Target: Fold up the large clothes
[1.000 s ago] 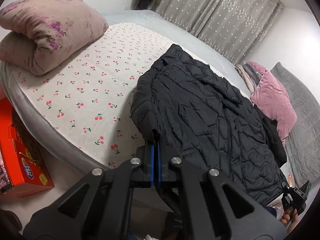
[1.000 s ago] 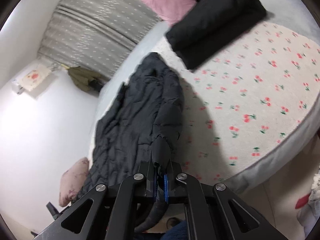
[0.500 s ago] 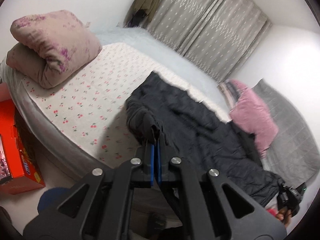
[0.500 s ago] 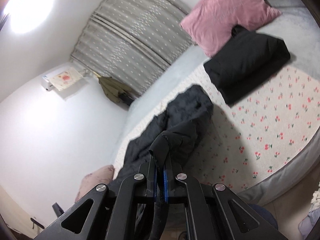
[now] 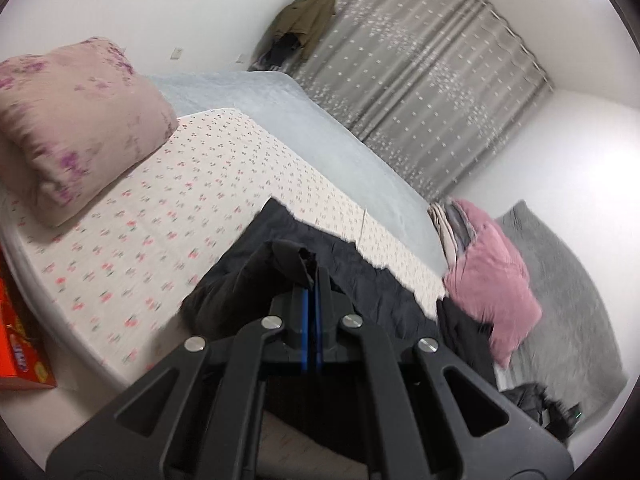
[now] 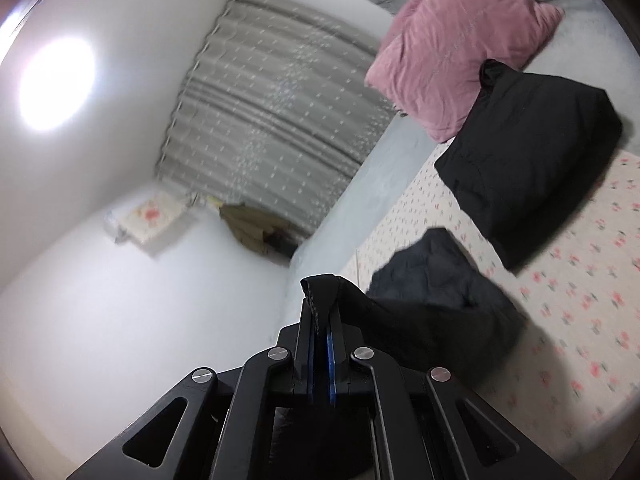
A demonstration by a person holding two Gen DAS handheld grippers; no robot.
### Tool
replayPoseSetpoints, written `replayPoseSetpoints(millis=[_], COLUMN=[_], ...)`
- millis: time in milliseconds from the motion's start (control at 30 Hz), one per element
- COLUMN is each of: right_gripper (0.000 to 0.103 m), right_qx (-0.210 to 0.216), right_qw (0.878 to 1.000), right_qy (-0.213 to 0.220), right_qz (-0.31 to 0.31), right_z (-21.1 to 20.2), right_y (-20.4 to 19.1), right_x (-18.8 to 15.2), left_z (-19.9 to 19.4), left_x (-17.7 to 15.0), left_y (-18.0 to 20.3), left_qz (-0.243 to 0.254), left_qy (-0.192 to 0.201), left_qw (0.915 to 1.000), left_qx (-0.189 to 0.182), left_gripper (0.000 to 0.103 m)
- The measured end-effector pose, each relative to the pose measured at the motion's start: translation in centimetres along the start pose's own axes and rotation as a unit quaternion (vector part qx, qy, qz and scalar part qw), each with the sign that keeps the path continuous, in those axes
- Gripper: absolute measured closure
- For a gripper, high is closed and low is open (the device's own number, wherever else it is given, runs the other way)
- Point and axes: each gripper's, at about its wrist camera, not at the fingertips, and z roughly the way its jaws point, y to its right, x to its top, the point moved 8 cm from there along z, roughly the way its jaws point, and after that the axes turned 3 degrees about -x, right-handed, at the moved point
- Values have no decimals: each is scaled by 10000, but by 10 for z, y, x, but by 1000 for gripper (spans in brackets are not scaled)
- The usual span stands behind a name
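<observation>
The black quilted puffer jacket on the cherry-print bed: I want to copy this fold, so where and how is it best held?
Likely by two points along its near edge, approached from the foot of the bed. The black quilted puffer jacket is limp and wide; the left gripper and right gripper are each shut on a pinch of that edge, so it hangs spread between them.

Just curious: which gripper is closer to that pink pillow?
Right, probably. The right gripper holds the jacket edge toward the pink pillow; the left gripper grips the edge farther away.
</observation>
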Motion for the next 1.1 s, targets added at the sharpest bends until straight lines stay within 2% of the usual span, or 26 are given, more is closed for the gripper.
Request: replayPoseSetpoints(millis=[100,200,300,400,500,567,633,700,733,800,833,900,933,967,1000,1033,1100], right_gripper=[99,97,96,95,95,95,94,92,92,91,87,77,56,24,14,13,13], right_qx=[-81,-311,-614,-1147,-1491,-1770,-2066,-2433,-2507,-2478,-2406,-2402,-2524,-2786,-2989,-3153,-3291], right_qw=[9997,9982,9945,9887,9842,9802,9736,9642,9619,9604,9622,9647,9623,9542,9461,9370,9204], right_qy=[102,170,7,-97,-265,-409,-641,-833,-891,-1110,-1141,-1063,-1011,-936,-866,-822,-1132], right_qz=[228,479,853,960,917,794,731,652,623,621,568,169,-117,-560,-892,-1257,-1784], right_z=[41,90,144,196,238,266,289,303,306,307,303,289,282,273,267,263,265], right_y=[3,11,33,64,92,113,137,158,164,166,161,144,138,132,128,126,128], right_x=[30,58,75,83,85,86,82,79,77,76,79,89,92,95,95,94,85], left_z=[36,101,163,206,258,284,305,314,318,318,316,313,314,313,311,311,299], left_x=[28,56,70,74,76,73,64,57,53,46,43,39,37,37,37,41,50], left_y=[6,10,4,-11,-21,-30,-48,-60,-66,-76,-77,-73,-70,-70,-70,-73,-78], left_qz=[-215,-572,-917,-1134,-753,-635,-735,-767,-750,-860,-934,-900,-777,-677,-612,-645,-818], left_qy=[-10,-210,-380,-389,-521,-717,-963,-1161,-1297,-1444,-1461,-1513,-1553,-1573,-1573,-1544,-1276], left_qw=[9997,9980,9950,9927,9956,9950,9917,9890,9871,9839,9832,9830,9835,9837,9838,9840,9863], left_qx=[106,194,85,134,203,278,427,497,568,606,576,516,516,554,604,616,649], left_gripper=[99,99,97,96,94,80,77,73,69,68,65,53,49,49,49,49,48])
